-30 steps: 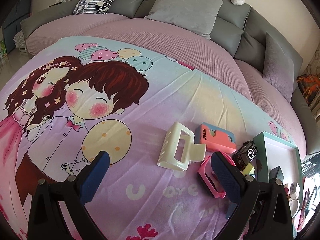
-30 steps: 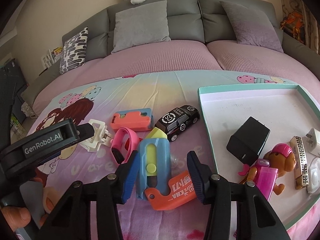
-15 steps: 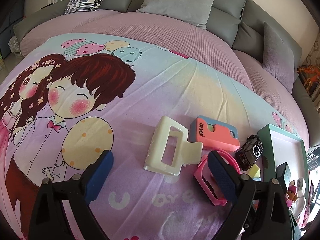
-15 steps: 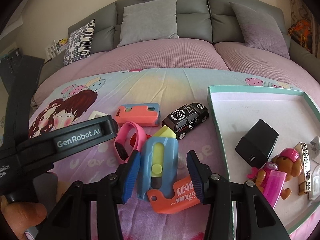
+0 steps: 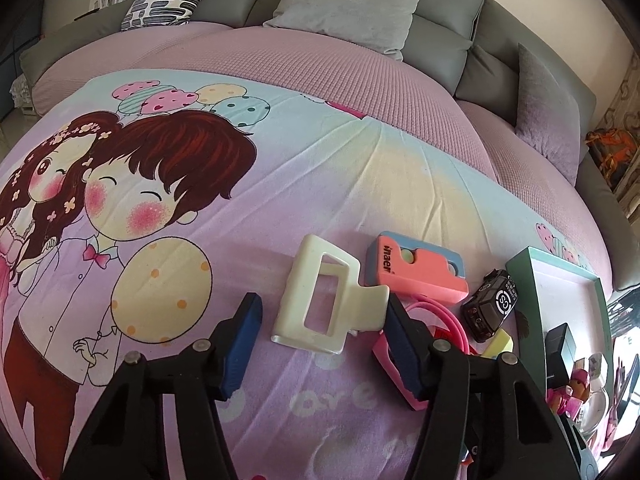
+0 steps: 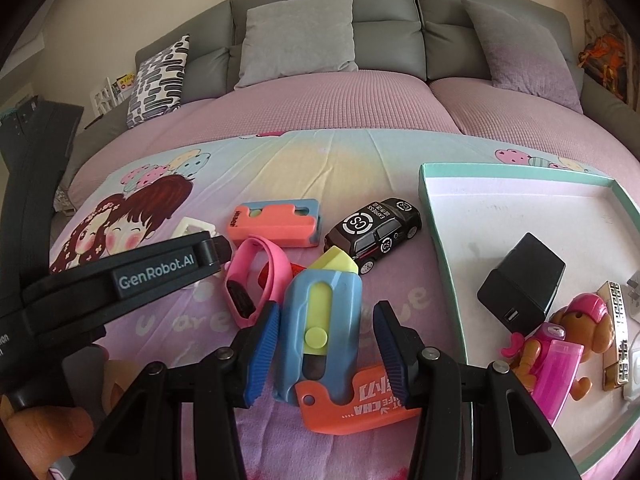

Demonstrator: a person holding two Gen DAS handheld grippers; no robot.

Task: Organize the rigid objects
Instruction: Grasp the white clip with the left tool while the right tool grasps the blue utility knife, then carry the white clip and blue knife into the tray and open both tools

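Observation:
My left gripper (image 5: 322, 324) is open, its fingers on either side of the near end of a cream hair claw clip (image 5: 320, 296) lying on the cartoon bedsheet. My right gripper (image 6: 326, 330) is open around a blue and yellow utility knife (image 6: 320, 320), which lies partly on an orange card tool (image 6: 360, 404). Nearby lie a pink wristband (image 6: 256, 276), a coral and blue block (image 6: 276, 222) and a black toy car (image 6: 374, 228). The teal-rimmed white tray (image 6: 440, 240) at right holds a black charger (image 6: 520, 284), a pink dog figure (image 6: 560, 344) and a gold harmonica (image 6: 618, 340).
The left gripper's black body (image 6: 100, 280) crosses the left of the right wrist view, hiding most of the clip. Grey cushions (image 6: 300, 36) and a sofa back stand beyond the pink mattress. The tray's rim (image 5: 528, 280) lies right of the car in the left wrist view.
My left gripper has moved forward and right, so the cream clip now sits between its fingers. My right gripper has edged closer over the blue knife.

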